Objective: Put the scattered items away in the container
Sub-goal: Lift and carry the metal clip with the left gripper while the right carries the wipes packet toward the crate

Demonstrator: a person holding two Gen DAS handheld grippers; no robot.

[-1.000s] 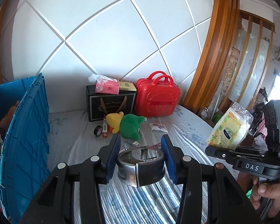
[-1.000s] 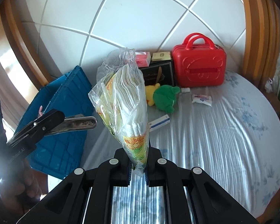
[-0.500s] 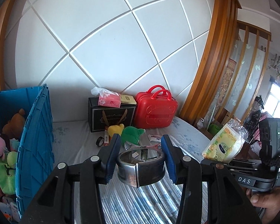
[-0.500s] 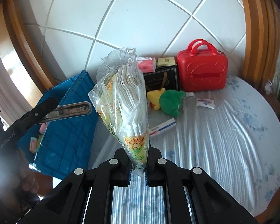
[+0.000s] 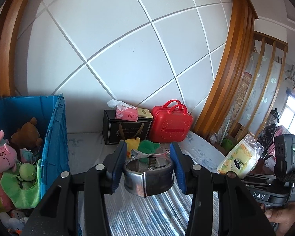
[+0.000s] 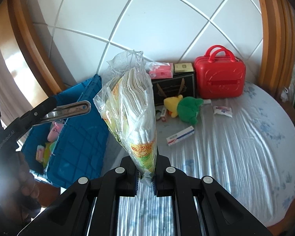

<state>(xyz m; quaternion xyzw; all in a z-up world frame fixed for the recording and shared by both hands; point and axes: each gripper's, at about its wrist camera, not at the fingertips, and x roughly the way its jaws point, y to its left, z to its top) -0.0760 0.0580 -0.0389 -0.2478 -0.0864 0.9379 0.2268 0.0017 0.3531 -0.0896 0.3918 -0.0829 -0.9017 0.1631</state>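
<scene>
The left gripper (image 5: 148,165) clamps a metal clip (image 5: 148,177); the right gripper (image 6: 145,179) pinches a napkin bag (image 6: 131,110). The blue crate (image 6: 76,137) sits lower left, its rim clear beside open bed (image 6: 236,153).

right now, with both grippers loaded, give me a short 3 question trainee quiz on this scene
1. True or false: the right gripper is shut on the napkin packet.
2. What does the left gripper hold? A) metal clip B) green plush C) red case
3. Fill in: the pink pig plush lies inside the ____ crate.

Key: 1 true; 2 A; 3 blue
</scene>
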